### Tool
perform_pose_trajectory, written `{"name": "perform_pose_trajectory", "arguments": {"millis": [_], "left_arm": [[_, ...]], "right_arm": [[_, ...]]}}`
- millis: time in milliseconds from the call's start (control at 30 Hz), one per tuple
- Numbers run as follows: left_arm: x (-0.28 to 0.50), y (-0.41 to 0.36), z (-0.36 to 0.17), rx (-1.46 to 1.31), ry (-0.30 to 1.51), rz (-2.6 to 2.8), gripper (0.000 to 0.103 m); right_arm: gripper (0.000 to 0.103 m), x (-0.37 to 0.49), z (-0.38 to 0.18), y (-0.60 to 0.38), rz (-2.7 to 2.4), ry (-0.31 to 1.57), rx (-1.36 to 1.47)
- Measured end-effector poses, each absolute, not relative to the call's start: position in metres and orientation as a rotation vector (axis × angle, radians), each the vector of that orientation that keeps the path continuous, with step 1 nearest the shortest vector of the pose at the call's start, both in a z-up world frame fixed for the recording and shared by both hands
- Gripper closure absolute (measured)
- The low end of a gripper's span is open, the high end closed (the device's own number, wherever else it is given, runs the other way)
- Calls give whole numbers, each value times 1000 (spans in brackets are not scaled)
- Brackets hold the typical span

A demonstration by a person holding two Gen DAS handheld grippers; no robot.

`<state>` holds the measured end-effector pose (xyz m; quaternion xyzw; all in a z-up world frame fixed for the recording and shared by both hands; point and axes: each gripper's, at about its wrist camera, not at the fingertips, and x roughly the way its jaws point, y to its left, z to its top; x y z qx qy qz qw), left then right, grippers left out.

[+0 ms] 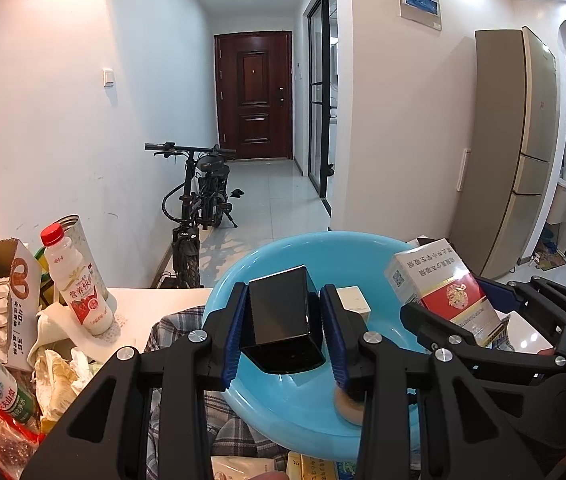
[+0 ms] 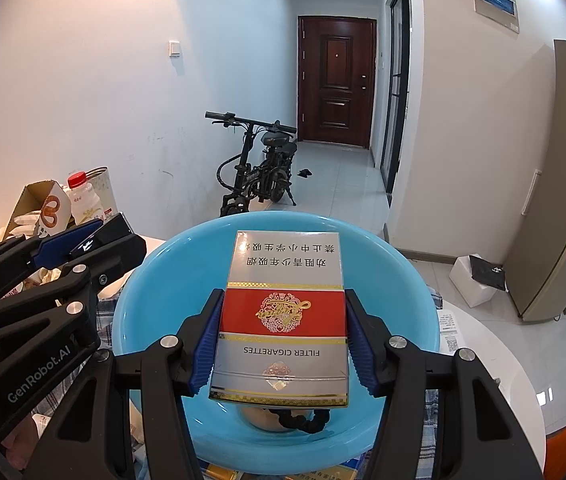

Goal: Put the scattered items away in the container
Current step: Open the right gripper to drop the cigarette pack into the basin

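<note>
Fingers first: my left gripper (image 1: 283,328) is clamped on a black box (image 1: 283,320), blue pads pressed to both its sides, and my right gripper (image 2: 281,344) is clamped on a cigarette carton (image 2: 283,320), red band across its middle, print upside down to me. Both loads hang over the blue basin (image 1: 303,420), the black box above its near half, the carton above its right side as my left camera sees it. Inside the basin lie a small white box (image 1: 353,300), a round tan thing (image 1: 349,406) near the front wall, and something black and knobbly (image 2: 303,420) under the carton that I cannot name.

I judge this as the drop step for two items at once. Next I should lower each into the basin and part the fingers, keeping the carton from tipping over the rim.

Left of the basin, a red-capped bottle (image 1: 79,280), an open cardboard box (image 1: 3,300) and crumpled wrappers (image 1: 59,376) are not yet gathered. Behind the basin a bicycle (image 1: 199,200) stands against the wall
</note>
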<state>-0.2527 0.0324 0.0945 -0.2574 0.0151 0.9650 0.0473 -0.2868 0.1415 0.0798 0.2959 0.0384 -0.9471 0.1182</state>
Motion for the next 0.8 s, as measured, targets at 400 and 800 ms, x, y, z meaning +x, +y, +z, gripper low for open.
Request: {"name": "perform_pose_trajectory", "arguments": {"millis": [400, 800], "left_arm": [[-255, 31, 93, -799, 52, 2959, 68], [-256, 29, 92, -814, 50, 2972, 68]], "right_arm": [[44, -286, 81, 141, -2777, 116, 868], [28, -290, 80, 144, -2722, 50, 890]]}}
